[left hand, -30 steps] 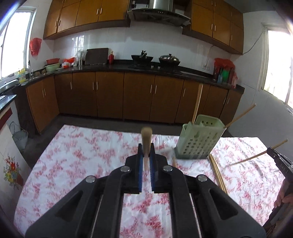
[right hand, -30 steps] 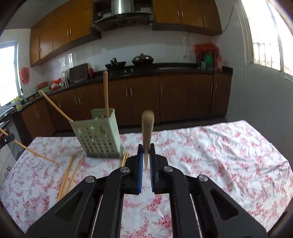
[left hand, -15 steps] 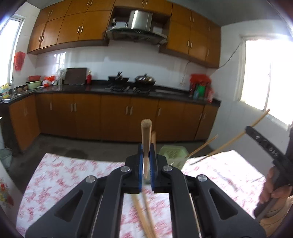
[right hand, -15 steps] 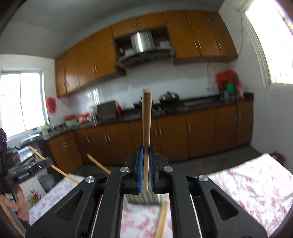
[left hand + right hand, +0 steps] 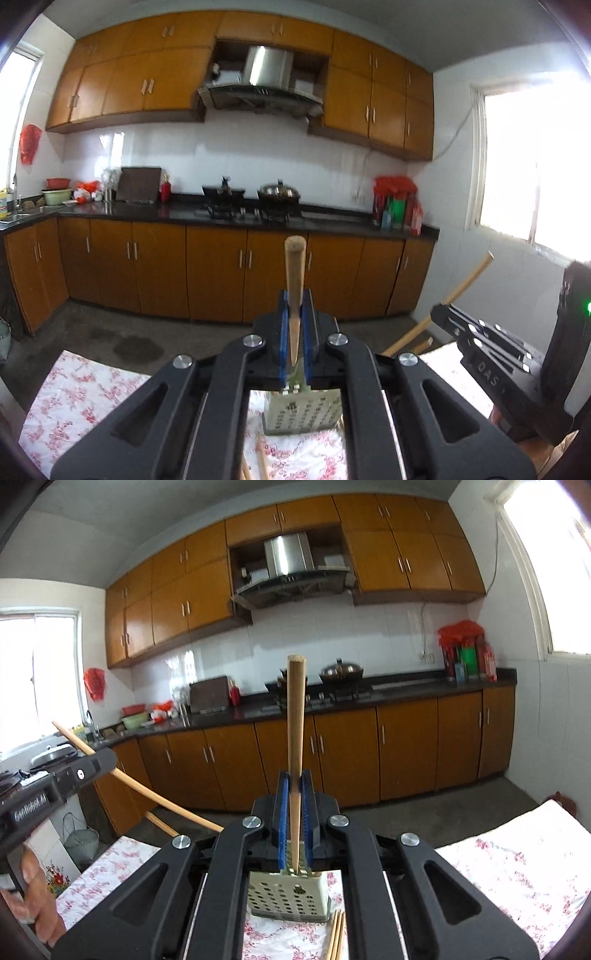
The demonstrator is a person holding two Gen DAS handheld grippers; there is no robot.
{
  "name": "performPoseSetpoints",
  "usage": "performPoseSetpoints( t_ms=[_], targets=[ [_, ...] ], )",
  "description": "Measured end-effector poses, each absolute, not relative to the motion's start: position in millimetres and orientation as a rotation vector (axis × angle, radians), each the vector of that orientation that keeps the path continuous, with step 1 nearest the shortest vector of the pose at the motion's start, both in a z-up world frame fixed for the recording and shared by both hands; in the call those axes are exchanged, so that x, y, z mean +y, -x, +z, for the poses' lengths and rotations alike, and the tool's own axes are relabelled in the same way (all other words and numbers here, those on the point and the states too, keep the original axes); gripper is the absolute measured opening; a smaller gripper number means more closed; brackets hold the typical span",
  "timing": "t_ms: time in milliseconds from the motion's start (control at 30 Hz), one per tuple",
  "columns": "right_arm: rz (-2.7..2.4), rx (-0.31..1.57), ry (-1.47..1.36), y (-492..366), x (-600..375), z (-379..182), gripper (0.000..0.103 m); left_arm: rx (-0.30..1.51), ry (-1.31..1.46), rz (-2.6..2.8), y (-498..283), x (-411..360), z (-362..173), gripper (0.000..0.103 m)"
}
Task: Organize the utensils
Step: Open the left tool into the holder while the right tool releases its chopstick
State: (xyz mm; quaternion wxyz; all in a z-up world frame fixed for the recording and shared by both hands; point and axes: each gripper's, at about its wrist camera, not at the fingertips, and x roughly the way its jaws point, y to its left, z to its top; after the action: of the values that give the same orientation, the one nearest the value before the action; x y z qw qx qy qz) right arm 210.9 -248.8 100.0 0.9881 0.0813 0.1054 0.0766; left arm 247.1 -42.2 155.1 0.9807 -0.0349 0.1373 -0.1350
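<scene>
both black hand-held grippers, left gripper and right gripper, are clamped on one tan wooden chopstick apiece above the pale green perforated plastic holder. more chopsticks lie near it on the floral cloth, so plenty is left.

Utensil holder standing on tablecloth, directly below and ahead of right gripper. Loose chopsticks lying on cloth just right of holder base. Left gripper at far left, chopstick across it. Kitchen counter behind, along far wall.
</scene>
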Motion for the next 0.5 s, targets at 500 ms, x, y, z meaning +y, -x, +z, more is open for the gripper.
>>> performPoseSetpoints(
  t_ms=[500],
  targets=[
    [0.136, 0.268, -0.130, -220, -234, 90, 0.035, 0.384, 0.105, -0.265, -284, -37, 111, 0.014]
  ],
)
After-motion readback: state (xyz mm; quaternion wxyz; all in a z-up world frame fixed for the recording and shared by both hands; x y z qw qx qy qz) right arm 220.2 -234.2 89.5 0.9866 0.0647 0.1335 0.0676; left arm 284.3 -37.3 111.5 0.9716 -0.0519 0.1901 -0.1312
